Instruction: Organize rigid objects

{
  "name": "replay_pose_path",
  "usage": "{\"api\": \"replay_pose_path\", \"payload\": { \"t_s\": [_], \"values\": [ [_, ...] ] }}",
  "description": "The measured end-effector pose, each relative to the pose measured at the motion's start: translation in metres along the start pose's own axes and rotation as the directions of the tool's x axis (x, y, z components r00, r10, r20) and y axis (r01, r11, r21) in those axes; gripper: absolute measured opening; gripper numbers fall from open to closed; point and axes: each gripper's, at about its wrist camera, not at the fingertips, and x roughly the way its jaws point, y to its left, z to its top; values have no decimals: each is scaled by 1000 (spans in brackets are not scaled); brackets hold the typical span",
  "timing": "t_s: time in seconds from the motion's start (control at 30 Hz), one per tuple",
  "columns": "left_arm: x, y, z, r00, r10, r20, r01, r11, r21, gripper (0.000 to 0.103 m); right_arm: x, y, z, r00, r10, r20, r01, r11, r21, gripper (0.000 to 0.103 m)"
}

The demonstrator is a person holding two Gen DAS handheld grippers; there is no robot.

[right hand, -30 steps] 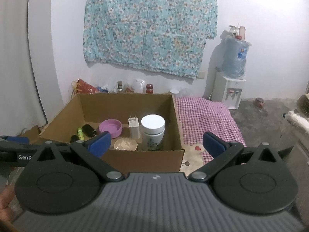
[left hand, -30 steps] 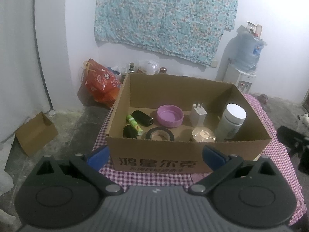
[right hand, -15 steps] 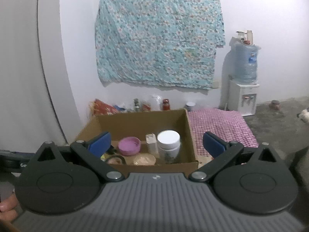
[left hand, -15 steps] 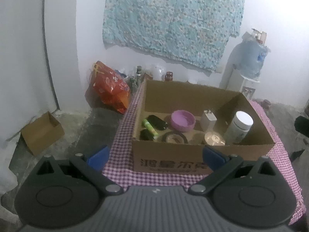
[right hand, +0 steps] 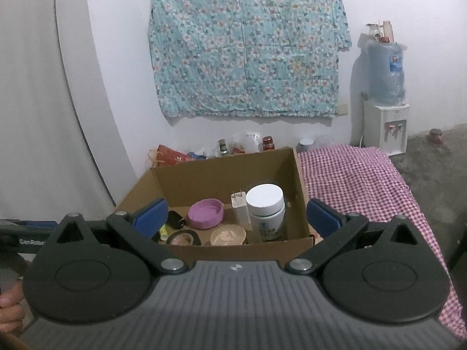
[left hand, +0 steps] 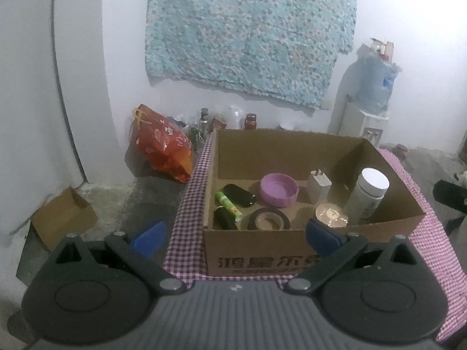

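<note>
**Box packed, both claws spread wide and empty**

The rigid objects sat inside the open cardboard box (left hand: pixel 306 250) on the checked tablecloth (right hand: pixel 359 175). A white-capped jar (left hand: pixel 369 197) stood upright in the right near corner, a white plug adapter (left hand: pixel 319 185) just beside it, and a pink bowl-shaped lid (left hand: pixel 279 189) toward the middle. A roll of dark tape (left hand: pixel 269 219) and a round tan disc (left hand: pixel 332 215) lay flat against the near wall; a green tube (left hand: pixel 228 205) and two dark cylinders (left hand: pixel 239 195) filled the left side.

By my judgement the jar would be the heaviest and smoothest piece, best taken around its body below the cap. The adapter looked stiff and light, gripped across its flat faces. The tape roll and lid would want a pinch across one rim. The flat disc seemed hardest to lift.

The left gripper (left hand: pixel 235 233) hung short of the box front, jaws wide apart, holding and touching nothing. The right gripper (right hand: pixel 235 217) hung above the near edge, equally wide and empty.
</note>
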Motion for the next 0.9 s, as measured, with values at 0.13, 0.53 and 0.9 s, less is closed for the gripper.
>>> {"api": "replay_pose_path", "payload": {
  "t_s": [0.13,0.53,0.9],
  "values": [
    [12,-10,1,998,23,-57,-25,999,-28,103,9,1,-4,999,2,-53,-2,1000,-4,102],
    [31,-54,-6,982,89,-165,-85,996,30,103,50,31,-20,957,-169,-237,137,980,-144,102],
    [31,-54,-5,983,67,-170,-63,998,27,103,55,16,-22,946,-190,-264,166,980,-111,102]
  ]
}}
